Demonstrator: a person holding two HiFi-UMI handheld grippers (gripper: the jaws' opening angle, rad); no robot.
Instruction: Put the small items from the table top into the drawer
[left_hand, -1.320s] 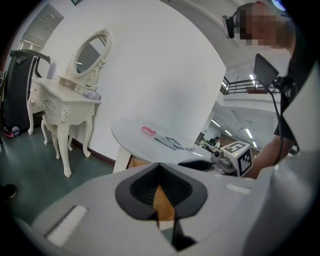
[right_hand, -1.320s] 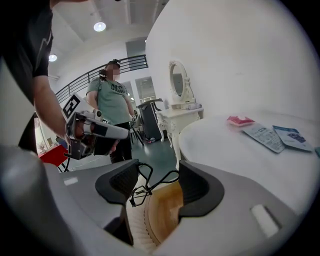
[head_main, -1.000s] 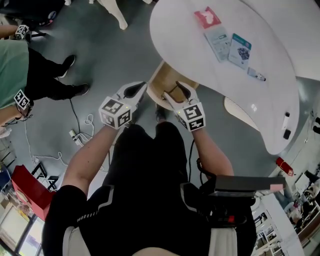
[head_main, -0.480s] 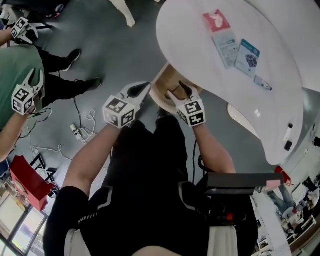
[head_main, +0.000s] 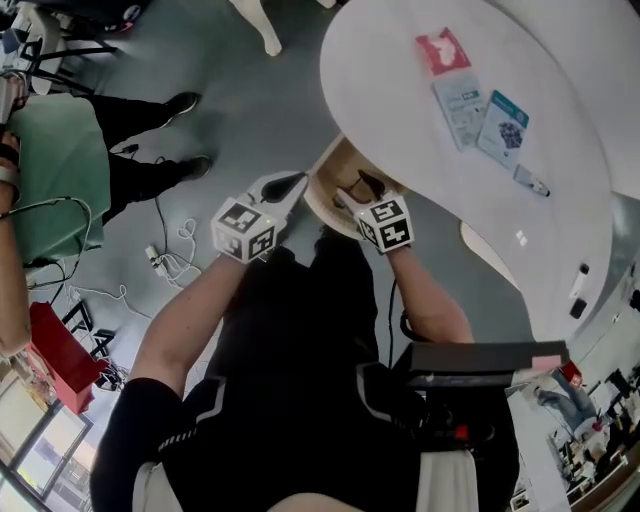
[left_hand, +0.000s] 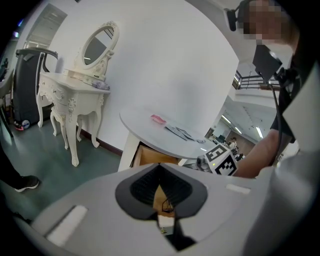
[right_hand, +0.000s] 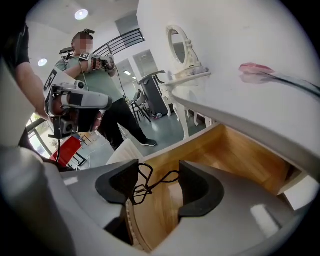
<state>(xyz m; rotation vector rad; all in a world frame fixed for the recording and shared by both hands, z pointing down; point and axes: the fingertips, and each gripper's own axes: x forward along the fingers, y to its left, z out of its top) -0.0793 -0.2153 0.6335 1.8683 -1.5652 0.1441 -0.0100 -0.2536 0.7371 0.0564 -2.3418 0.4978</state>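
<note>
Right gripper (right_hand: 159, 172) is over the open drawer (right_hand: 250, 155), jaws set part-way apart with a black wire item (right_hand: 145, 189) strung across the gap. It reaches from one pad to the other, so I read that as a hold on it. From the head view, this all sits at the drawer's front, tucked under the edge of the counter (head_main: 560, 60).

Left gripper (left_hand: 159, 166) hangs beside the drawer on the floor side, its jaws drawn together. I can make out nothing gripped in them.

The step in hand looks like a drop-off, and the trick is to go low before letting go. A light wire piece can spring or snag on a pad, so ease the jaws down close to the drawer floor. Keep clear of the front lip and the counter's overhang above. Then open wide in one clean move and lift straight back out, so the loops do not drag along.

The left gripper is best kept where it is, out of the drawer mouth.

More work waits up top: a red packet (head_main: 442, 50), two flat packs (head_main: 462, 97) (head_main: 505, 122) and a small pen-like piece (head_main: 530, 181), all well apart from the drawer.
</note>
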